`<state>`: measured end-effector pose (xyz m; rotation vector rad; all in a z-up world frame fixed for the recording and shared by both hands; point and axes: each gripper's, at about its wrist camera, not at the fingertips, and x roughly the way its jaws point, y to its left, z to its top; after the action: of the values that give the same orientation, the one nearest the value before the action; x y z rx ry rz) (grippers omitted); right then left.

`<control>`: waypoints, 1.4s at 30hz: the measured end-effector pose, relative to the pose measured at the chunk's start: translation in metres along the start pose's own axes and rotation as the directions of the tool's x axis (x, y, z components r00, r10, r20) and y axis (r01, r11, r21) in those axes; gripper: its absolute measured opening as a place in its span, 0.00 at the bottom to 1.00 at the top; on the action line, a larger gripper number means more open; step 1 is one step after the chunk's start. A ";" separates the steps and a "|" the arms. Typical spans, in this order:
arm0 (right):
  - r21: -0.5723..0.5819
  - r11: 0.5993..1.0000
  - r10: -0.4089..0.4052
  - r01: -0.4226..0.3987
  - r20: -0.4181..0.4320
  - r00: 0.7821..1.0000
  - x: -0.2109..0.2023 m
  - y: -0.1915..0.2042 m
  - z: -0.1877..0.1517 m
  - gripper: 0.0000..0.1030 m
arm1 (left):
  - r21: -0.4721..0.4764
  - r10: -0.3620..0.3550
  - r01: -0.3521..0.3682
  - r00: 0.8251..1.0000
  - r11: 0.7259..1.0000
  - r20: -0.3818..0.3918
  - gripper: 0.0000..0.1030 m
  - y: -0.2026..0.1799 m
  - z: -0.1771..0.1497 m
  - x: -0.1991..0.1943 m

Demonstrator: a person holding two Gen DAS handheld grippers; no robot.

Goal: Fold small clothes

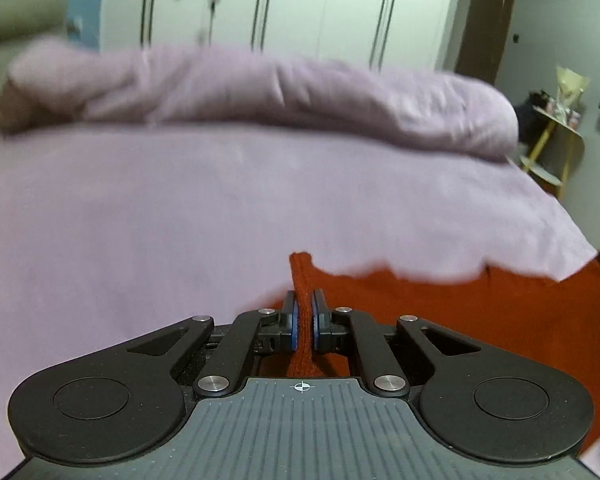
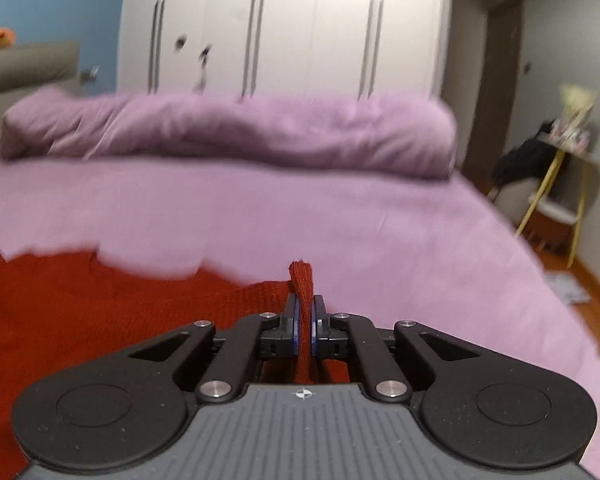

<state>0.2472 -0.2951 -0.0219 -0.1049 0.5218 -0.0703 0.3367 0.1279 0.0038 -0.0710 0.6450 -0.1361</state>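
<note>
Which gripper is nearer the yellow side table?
Right. The right gripper pinches the red garment on the side toward the table; the left gripper holds its far side.

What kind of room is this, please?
Most likely a bedroom. A bed with a lilac sheet fills both views, a rolled duvet lies along its far side, and a white wardrobe stands behind it.

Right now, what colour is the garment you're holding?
Rust red knit garment, clearest in the right wrist view.
</note>
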 end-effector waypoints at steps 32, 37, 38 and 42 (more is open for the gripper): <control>0.116 0.987 0.124 -0.111 -0.106 0.987 0.108 0.058 -0.018 0.10 | -0.072 0.237 -0.237 0.971 0.969 -0.007 0.61 -0.025 -0.052 0.119; 0.247 0.969 0.009 0.016 -0.102 0.995 0.105 -0.011 -0.024 0.00 | -0.107 0.250 -0.252 0.968 0.962 -0.035 0.75 -0.016 -0.050 0.122; 0.223 0.974 -0.007 0.029 -0.097 0.995 0.104 -0.012 -0.025 0.00 | -0.099 0.254 -0.256 0.967 0.962 -0.036 0.75 -0.017 -0.050 0.121; 0.222 0.974 -0.019 0.040 -0.098 0.995 0.106 -0.016 -0.028 0.00 | -0.074 0.253 -0.255 0.967 0.964 -0.041 0.75 -0.019 -0.052 0.116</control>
<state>0.3241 -0.3236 -0.0960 0.1119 0.6041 -0.1631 0.3950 0.0913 -0.1039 -0.0615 0.6847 0.1369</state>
